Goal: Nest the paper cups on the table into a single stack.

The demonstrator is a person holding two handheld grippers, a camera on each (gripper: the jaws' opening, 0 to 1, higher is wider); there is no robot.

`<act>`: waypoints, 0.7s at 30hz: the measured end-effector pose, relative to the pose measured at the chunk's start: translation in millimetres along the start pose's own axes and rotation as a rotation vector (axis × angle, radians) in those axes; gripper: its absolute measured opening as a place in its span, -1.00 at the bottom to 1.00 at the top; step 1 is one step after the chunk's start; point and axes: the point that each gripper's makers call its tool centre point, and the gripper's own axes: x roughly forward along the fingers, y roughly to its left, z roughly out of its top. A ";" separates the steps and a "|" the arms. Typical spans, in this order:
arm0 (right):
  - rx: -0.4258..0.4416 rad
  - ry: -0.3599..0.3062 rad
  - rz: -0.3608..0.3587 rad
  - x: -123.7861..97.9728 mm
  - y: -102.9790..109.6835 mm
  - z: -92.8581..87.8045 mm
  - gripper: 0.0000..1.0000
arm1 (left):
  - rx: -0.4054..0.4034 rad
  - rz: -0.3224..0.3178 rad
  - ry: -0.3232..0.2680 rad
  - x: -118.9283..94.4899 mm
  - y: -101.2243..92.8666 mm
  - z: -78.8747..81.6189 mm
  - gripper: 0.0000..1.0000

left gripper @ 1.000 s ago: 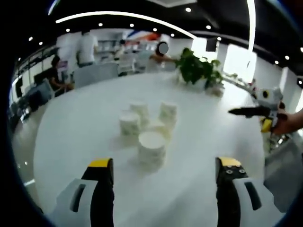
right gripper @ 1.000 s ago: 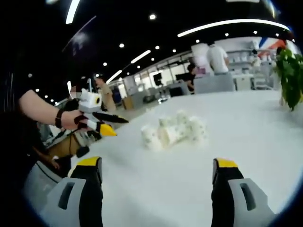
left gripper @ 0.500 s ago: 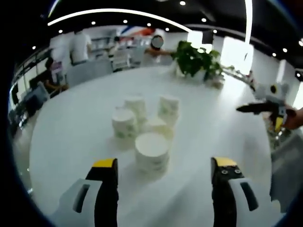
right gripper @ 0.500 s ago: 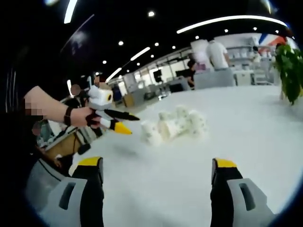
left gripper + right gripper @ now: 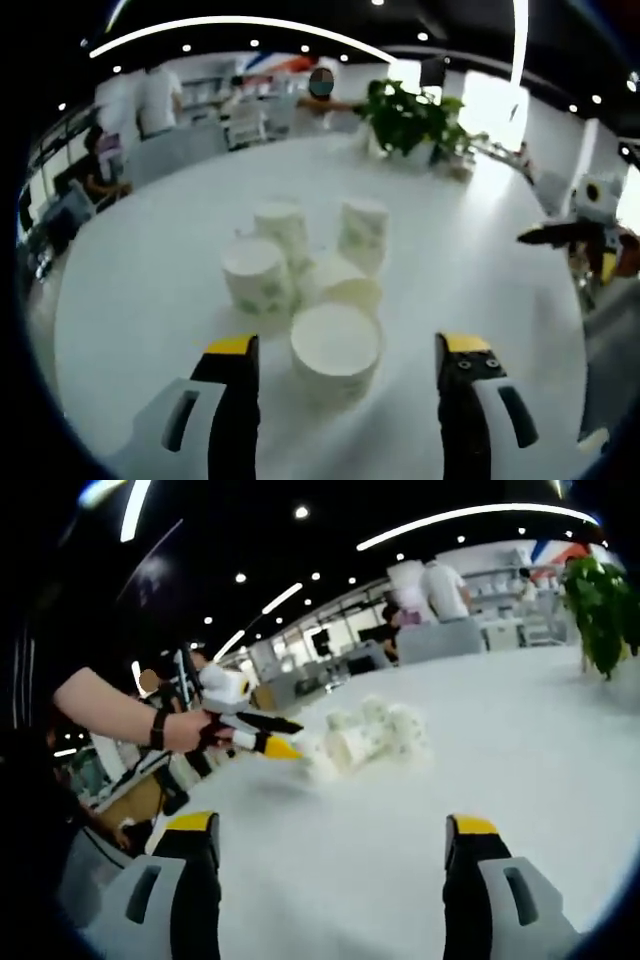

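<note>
Left gripper [image 5: 340, 365] hangs released, jaws spread wide with the nearest cup [image 5: 335, 352] sitting between the tips, untouched by either jaw. Just beyond it, four more paper cups [image 5: 300, 260] cluster close on the white counter [image 5: 140, 290], all apart, none nested, so by my reading the stacking has not begun and every cup is left to go. Right gripper [image 5: 335, 840] is released too, holding nothing, well back from the pile. Its view catches the person's hand [image 5: 190, 730] carrying the left gripper from the side; the left gripper view shows each cup separately, and a potted plant [image 5: 410, 120] behind.
</note>
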 end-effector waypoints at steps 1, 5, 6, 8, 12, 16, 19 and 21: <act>0.001 0.003 -0.001 -0.6 0.0 -1.3 0.81 | 0.000 -0.005 0.004 1.3 -0.2 -0.2 0.35; 0.012 0.004 -0.008 -3.6 -1.9 -5.5 0.81 | 0.012 -0.010 0.011 5.1 1.9 1.0 0.31; 0.015 0.007 -0.011 -4.0 -2.9 -6.7 0.81 | 0.009 -0.013 0.015 6.3 2.4 1.2 0.30; 0.020 0.010 -0.012 -4.6 -3.6 -7.6 0.80 | 0.006 -0.021 0.015 7.1 0.8 1.8 0.25; 0.024 0.005 -0.018 -5.6 -4.4 -6.7 0.80 | 0.034 -0.034 0.039 8.7 -0.4 -2.3 0.08; 0.029 0.003 -0.021 -5.9 -4.5 -6.5 0.80 | 0.058 -0.040 0.048 9.3 -1.0 -4.6 0.00; 0.031 -0.006 -0.017 -5.7 -2.4 -4.5 0.80 | 0.077 -0.051 0.051 6.8 -4.3 -5.5 -0.22; 0.027 0.003 -0.015 -5.1 -2.5 -6.3 0.79 | 0.082 -0.054 0.051 6.0 -5.5 -6.1 -0.25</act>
